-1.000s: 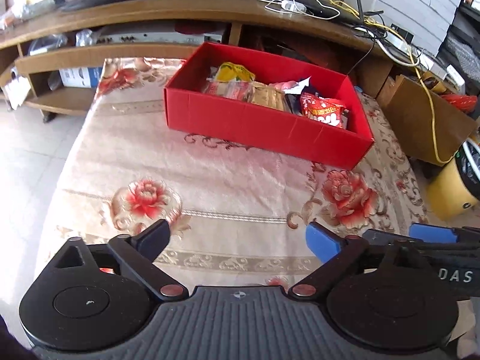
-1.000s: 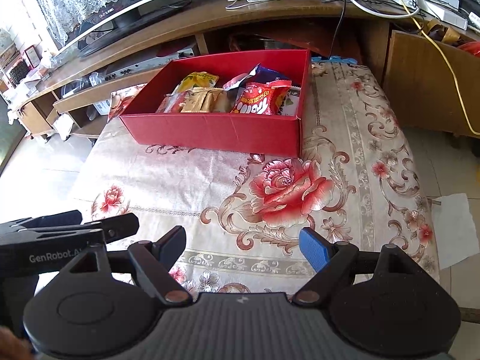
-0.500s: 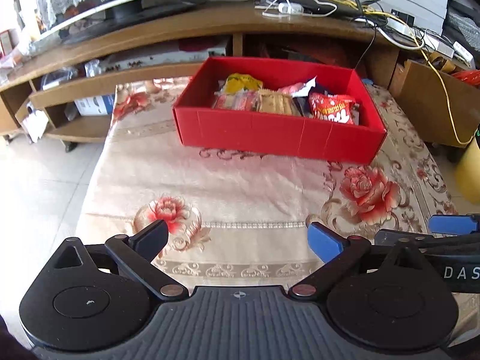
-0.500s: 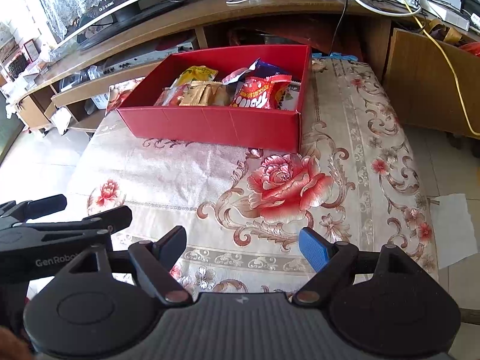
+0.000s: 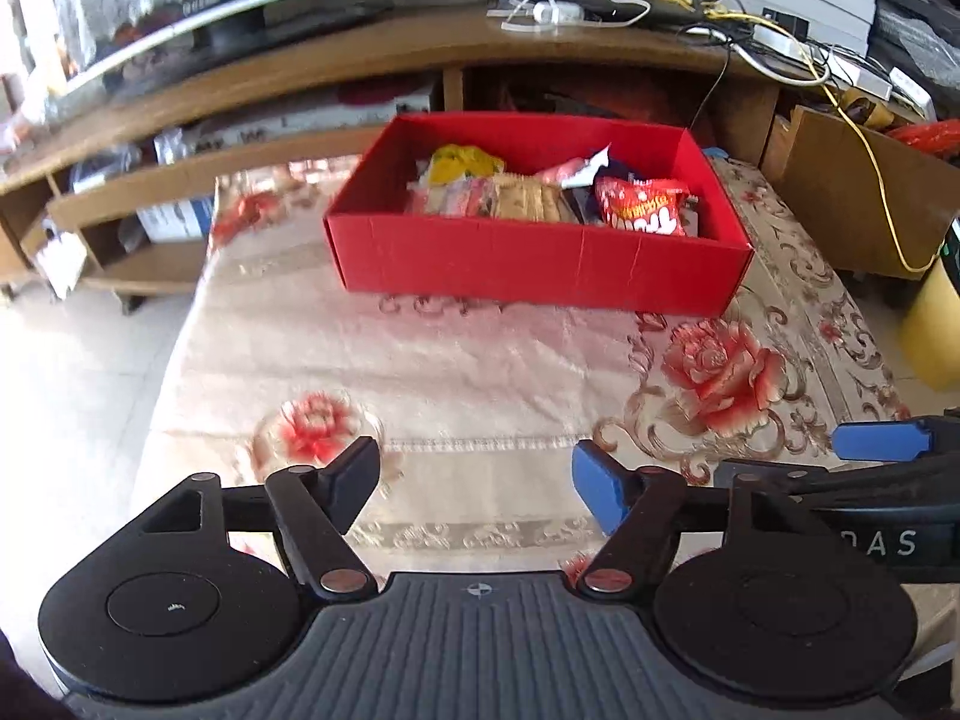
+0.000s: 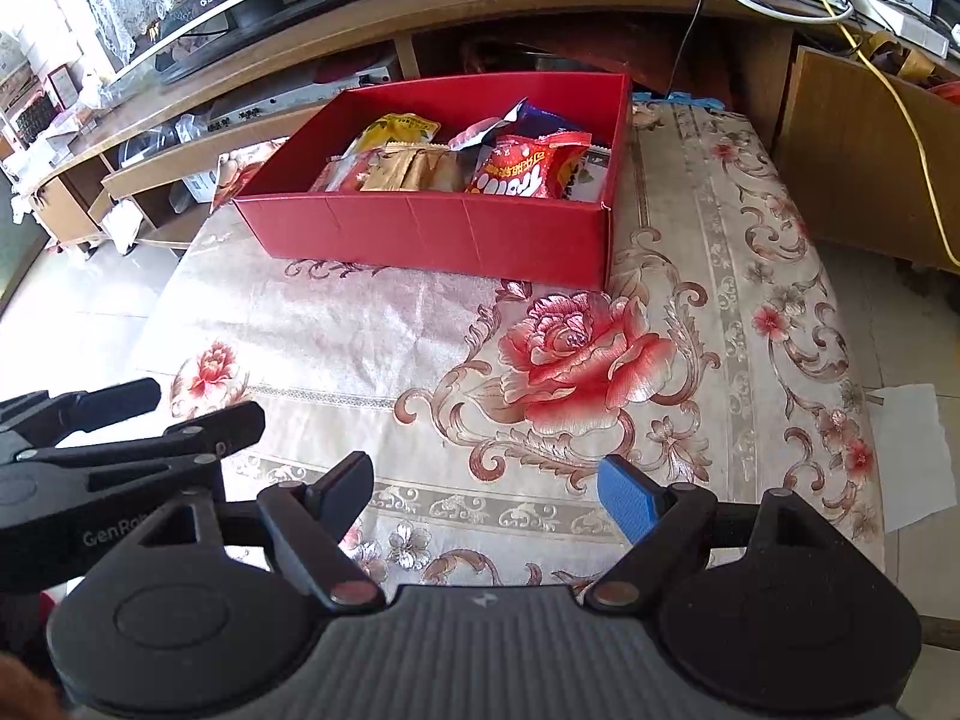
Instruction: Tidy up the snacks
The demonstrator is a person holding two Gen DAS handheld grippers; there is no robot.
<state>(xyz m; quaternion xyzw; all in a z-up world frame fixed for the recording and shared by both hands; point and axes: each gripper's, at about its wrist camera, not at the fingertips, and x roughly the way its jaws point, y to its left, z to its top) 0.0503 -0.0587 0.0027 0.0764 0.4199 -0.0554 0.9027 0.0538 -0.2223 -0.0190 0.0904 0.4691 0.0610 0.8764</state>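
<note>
A red cardboard box [image 5: 540,267] [image 6: 432,234] stands at the far end of the floral cloth, holding several snack packets: a red bag [image 5: 645,204] [image 6: 528,168], tan wafer packs [image 5: 528,198] [image 6: 414,171] and a yellow bag [image 5: 459,162] [image 6: 396,129]. My left gripper [image 5: 477,480] hovers over the near cloth, well short of the box; its jaws are closing with nothing between them. My right gripper [image 6: 486,489] stands open and empty beside it, also short of the box. Each gripper shows at the edge of the other's view.
The table's floral cloth [image 6: 576,354] lies bare between grippers and box. A long wooden shelf unit [image 5: 336,66] with cables and a power strip [image 5: 555,12] runs behind. A cardboard box [image 5: 858,198] and a yellow bin [image 5: 936,330] stand at the right; tiled floor at the left.
The left gripper's jaws have narrowed, and its view has levelled out and swung so the box sits more central. The right gripper has barely moved.
</note>
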